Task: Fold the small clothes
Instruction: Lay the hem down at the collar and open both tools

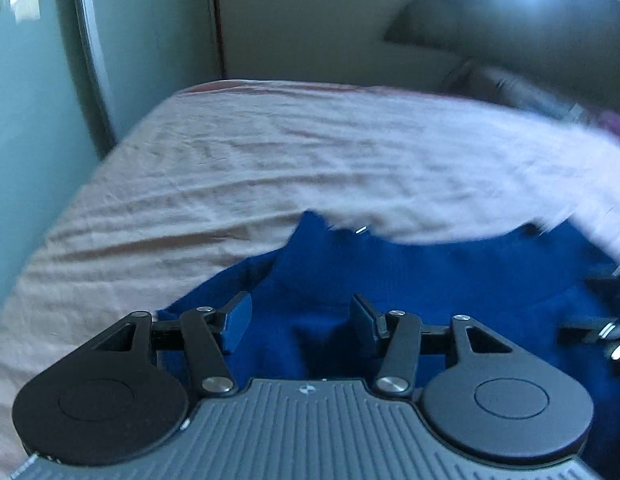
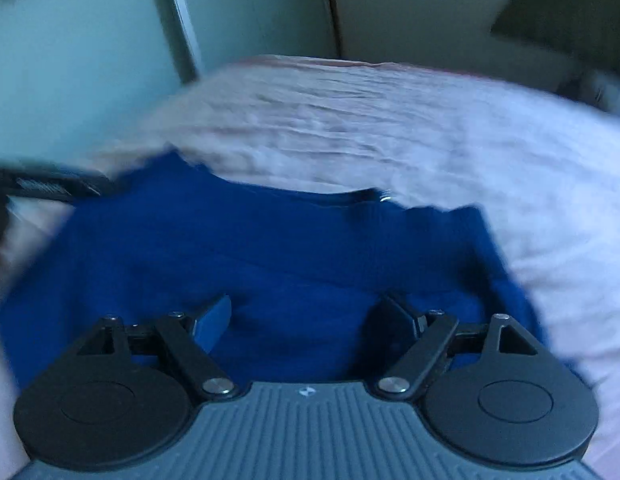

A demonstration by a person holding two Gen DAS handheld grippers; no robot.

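Note:
A small royal-blue garment (image 1: 429, 272) lies on a bed with a pale pink wrinkled sheet (image 1: 230, 168). My left gripper (image 1: 302, 322) hovers over the garment's left part, jaws apart, nothing pinched between its pads. In the right wrist view the same blue garment (image 2: 278, 248) fills the middle, and my right gripper (image 2: 306, 320) stands wide open above it with only cloth showing below the gap. Part of the right gripper (image 1: 605, 320) shows at the right edge of the left wrist view; the left gripper (image 2: 50, 186) shows at the left edge of the right wrist view. Both views are motion-blurred.
The sheet (image 2: 389, 128) spreads beyond the garment to the bed's far edge. A pale green wall with a dark vertical strip (image 1: 90, 60) stands at the left. A dark rounded shape (image 1: 449, 24) and some clutter (image 1: 529, 92) sit at the far right.

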